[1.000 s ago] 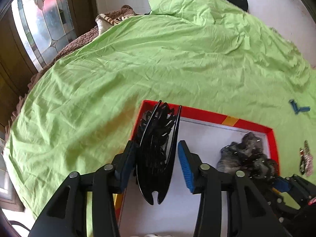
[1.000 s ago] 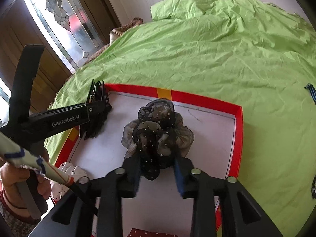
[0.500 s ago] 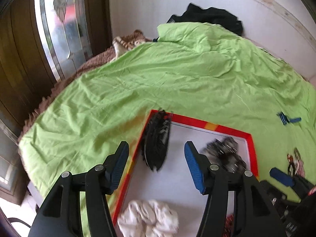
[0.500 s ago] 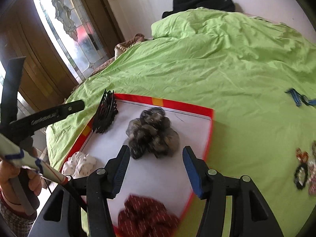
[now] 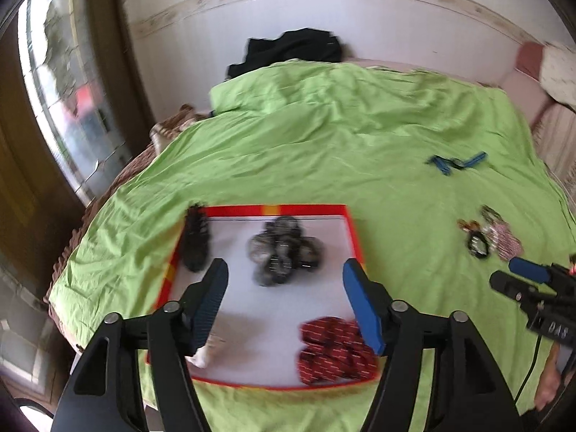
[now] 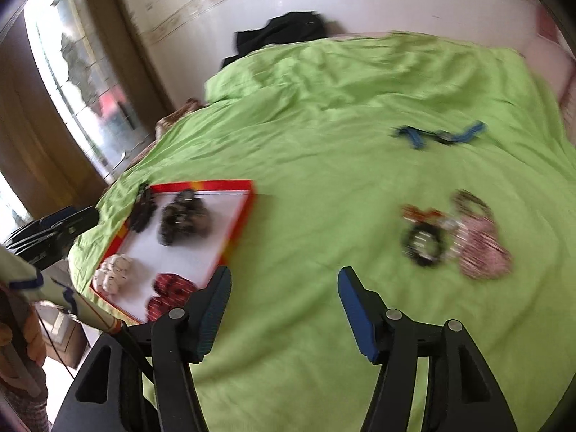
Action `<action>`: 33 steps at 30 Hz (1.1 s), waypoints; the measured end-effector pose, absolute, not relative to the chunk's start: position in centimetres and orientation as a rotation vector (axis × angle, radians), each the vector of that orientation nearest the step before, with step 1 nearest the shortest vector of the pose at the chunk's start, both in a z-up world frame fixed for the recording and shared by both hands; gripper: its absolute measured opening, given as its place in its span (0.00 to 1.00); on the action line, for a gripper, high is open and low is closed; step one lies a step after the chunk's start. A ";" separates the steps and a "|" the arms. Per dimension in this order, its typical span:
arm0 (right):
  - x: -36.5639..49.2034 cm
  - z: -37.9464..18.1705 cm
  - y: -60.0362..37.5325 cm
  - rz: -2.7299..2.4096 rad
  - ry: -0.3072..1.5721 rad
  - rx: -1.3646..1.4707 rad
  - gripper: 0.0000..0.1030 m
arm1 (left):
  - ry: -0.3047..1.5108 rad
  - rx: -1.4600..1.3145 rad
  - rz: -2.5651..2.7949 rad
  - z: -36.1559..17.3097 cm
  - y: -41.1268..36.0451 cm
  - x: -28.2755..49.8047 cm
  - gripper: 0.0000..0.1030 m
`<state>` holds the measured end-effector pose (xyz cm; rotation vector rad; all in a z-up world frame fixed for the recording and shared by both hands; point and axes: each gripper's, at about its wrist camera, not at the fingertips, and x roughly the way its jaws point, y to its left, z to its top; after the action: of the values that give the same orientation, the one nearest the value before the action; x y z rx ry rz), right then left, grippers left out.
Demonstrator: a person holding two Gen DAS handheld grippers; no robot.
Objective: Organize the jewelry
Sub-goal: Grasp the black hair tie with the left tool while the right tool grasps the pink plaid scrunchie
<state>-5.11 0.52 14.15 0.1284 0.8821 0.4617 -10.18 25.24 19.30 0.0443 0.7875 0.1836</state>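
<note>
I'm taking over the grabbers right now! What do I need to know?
Left gripper: jaws opening, nothing between them, above the tray.
Right gripper: jaws opening, nothing between them, over the green sheet.
Done: in the tray lie the black hair claw, the dark scrunchie, a red scrunchie and a white one.
Left: the blue clips and a small pile of hair ties and bands on the sheet, outside the tray.

Green sheet over bed, black garment by white wall, stained-glass window at left.
</note>
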 end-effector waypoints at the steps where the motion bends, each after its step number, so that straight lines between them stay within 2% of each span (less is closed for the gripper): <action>1: -5.3 14.0 -0.8 0.445 0.883 0.139 0.65 | 0.788 0.056 0.172 19.3 24.2 -10.3 0.65; 13: -6.4 9.4 -18.6 0.145 0.919 0.259 0.66 | 0.875 0.068 -0.016 16.6 14.3 -8.3 0.65; 22: -3.5 6.3 -21.4 0.144 0.942 0.334 0.65 | 1.020 -0.032 -0.181 10.3 7.4 -1.1 0.65; 25: -1.9 5.9 -21.1 0.167 0.935 0.352 0.65 | 1.065 -0.103 -0.217 8.3 6.2 1.7 0.58; 27: -0.7 5.6 -20.7 0.177 0.931 0.359 0.65 | 1.098 -0.125 -0.230 6.9 5.3 3.8 0.52; 29: 0.4 5.4 -20.3 0.183 0.928 0.362 0.65 | 1.123 -0.127 -0.243 5.7 4.3 5.6 0.42; 33: 2.4 4.6 -19.7 0.186 0.933 0.364 0.62 | 1.157 -0.108 -0.269 3.8 2.7 8.6 0.32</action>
<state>2.41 -19.70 4.60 0.3635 0.9325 0.1859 8.55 2.68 3.77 -0.1077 1.1575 -0.2692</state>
